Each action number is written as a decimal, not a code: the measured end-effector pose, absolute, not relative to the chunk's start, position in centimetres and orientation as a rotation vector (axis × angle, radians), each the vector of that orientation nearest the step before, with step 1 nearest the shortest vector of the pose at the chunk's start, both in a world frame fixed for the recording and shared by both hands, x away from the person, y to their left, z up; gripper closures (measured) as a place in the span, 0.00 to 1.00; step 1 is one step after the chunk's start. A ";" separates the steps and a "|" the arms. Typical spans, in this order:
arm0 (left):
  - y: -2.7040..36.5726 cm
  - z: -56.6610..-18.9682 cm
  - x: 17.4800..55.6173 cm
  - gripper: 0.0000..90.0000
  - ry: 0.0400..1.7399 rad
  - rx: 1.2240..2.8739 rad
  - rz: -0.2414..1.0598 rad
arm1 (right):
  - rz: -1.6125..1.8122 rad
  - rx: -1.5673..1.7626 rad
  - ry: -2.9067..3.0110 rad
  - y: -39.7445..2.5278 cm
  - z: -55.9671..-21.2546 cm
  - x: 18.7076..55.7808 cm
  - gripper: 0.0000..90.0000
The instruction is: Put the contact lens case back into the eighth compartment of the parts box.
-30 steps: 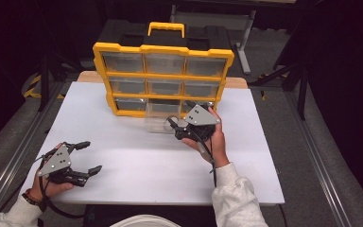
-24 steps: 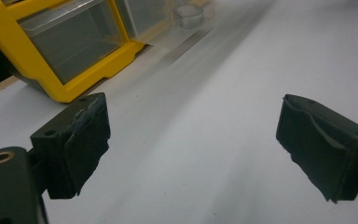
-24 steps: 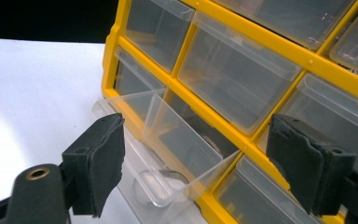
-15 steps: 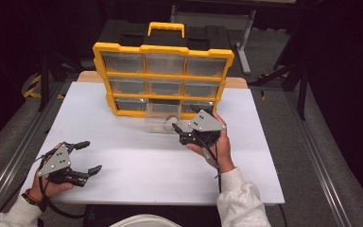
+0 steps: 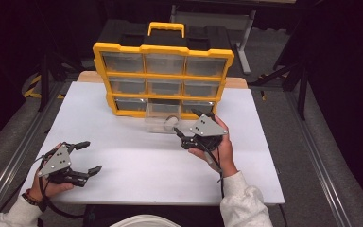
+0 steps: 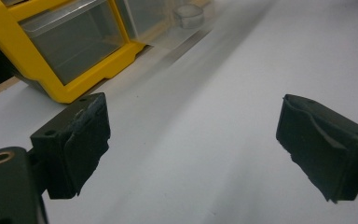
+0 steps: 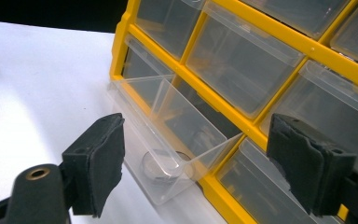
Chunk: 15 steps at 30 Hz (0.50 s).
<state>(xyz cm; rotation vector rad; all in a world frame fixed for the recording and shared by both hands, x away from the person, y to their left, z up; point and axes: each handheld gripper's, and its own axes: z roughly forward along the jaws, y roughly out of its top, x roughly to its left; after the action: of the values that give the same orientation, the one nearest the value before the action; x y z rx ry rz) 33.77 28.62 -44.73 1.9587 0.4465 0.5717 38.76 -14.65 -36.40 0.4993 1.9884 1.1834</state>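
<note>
A yellow organiser [image 5: 163,75] with clear drawers stands upright at the back of the white table [image 5: 137,156]. Its bottom middle drawer [image 5: 160,124] [image 7: 168,140] is pulled out, with a small round clear object [image 5: 171,122] [image 7: 161,168] lying inside. My right gripper [image 5: 189,125] is open just right of the drawer, its jaws spread either side of the drawer's front in the right gripper view [image 7: 196,172]. My left gripper [image 5: 89,157] is open near the table's front left, empty, its jaws wide over bare table [image 6: 191,149]. The organiser's corner [image 6: 70,51] lies far ahead of it.
Dark metal stands and frames flank the table at the back and sides. A grey rail [image 5: 9,161] runs along the table's left side. A white rounded object [image 5: 144,221] sits at the bottom edge, below the table's front.
My right hand has tilted and shifted slightly forward and down beside the pulled-out drawer. The left gripper has stayed where it was.
</note>
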 end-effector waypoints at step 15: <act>28.6 -44.8 33.8 0.12 0.447 1.960 0.579 | 1.170 0.482 1.996 -15.4 -36.5 37.5 0.23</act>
<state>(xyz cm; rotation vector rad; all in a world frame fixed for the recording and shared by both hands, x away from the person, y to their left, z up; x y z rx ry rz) 33.77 28.58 -44.75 1.9595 0.4471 0.5789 37.50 -15.39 -36.50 0.4822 1.9961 1.1697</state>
